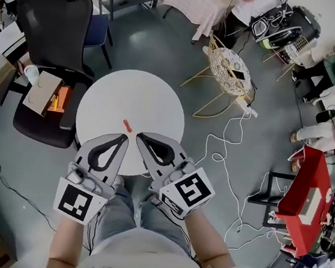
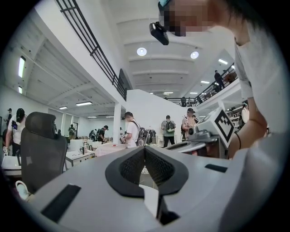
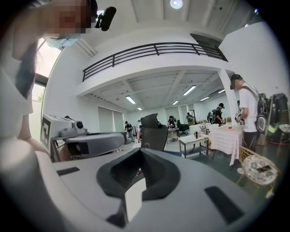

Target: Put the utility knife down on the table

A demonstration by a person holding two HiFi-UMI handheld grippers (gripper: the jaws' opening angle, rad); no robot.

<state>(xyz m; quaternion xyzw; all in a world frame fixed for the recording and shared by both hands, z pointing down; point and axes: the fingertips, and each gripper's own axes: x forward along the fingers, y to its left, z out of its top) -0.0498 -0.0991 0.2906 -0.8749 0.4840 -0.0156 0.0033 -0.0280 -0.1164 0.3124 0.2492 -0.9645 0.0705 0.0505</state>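
The knife (image 1: 127,125), a small red thing, lies flat on the round white table (image 1: 111,94), near its front edge and free of both tools. The left tool (image 1: 122,137) and right tool (image 1: 142,137) hang side by side just short of it, over the table's near rim. Each has its jaws pressed together on nothing, as both gripper views confirm. So the putting-down looks done. What is left, I judge, is a clean exit: draw both tools straight back toward the lap, tips above the tabletop. That way neither nudges the knife, which lies just beyond them and would likely slide easily on the smooth top.
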